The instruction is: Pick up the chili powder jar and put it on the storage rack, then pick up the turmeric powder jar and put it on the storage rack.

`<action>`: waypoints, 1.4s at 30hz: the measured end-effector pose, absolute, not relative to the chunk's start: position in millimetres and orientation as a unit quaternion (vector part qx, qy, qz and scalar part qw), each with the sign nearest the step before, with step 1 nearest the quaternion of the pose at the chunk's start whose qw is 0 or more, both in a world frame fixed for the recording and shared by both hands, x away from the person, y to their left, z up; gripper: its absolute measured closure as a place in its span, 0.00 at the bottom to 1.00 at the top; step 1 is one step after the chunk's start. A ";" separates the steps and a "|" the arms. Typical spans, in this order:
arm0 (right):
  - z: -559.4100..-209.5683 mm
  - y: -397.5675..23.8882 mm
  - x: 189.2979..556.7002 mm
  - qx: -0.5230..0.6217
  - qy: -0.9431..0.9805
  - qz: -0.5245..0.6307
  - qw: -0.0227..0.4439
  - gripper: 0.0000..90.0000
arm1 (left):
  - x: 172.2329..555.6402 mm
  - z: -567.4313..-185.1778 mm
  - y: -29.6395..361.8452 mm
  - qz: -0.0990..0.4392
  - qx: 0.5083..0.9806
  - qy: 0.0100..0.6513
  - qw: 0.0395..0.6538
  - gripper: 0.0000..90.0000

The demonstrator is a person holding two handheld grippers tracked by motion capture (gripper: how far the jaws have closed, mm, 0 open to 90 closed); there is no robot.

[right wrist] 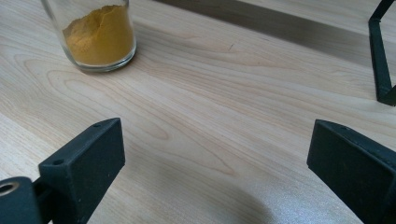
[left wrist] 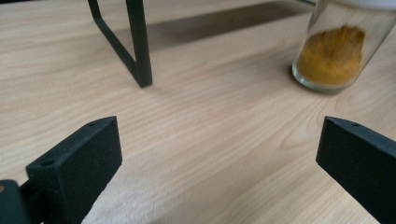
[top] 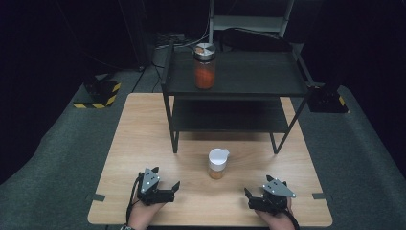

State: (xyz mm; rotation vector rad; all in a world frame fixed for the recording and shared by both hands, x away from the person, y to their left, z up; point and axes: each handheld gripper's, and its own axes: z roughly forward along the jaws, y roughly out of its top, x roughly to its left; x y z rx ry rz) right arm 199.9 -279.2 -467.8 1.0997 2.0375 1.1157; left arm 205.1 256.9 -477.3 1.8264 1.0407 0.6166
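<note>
A small glass jar of yellow powder [top: 218, 163] with a white lid stands on the wooden table [top: 139, 129] in front of the black shelf rack [top: 234, 91]. It appears upper right in the left gripper view [left wrist: 332, 56] and upper left in the right gripper view [right wrist: 95, 35]. A taller jar of orange powder [top: 205, 66] with a metal lid sits on the rack's top shelf. My left gripper [top: 175, 189] rests low near the front edge, left of the small jar, jaws wide apart and empty [left wrist: 219, 154]. My right gripper [top: 249, 197] rests at the front right, open and empty [right wrist: 215, 154].
The rack's front legs [left wrist: 140, 51] stand on the table just beyond the small jar; one leg [right wrist: 380, 60] is at the right in the right gripper view. Grey carpet [top: 57, 158] surrounds the table. A yellow-and-black striped base [top: 98, 93] sits on the floor at the back left.
</note>
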 end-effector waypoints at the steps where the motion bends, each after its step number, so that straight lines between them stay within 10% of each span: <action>1: -467.7 -279.1 199.9 0.411 0.761 0.416 0.282 0.04 | 204.2 -477.3 256.2 0.254 0.743 0.419 0.456 0.01; 42: -461.6 -280.7 191.5 0.388 0.752 0.444 0.296 0.04 | 198.8 -471.9 249.2 0.268 0.774 0.388 0.423 0.01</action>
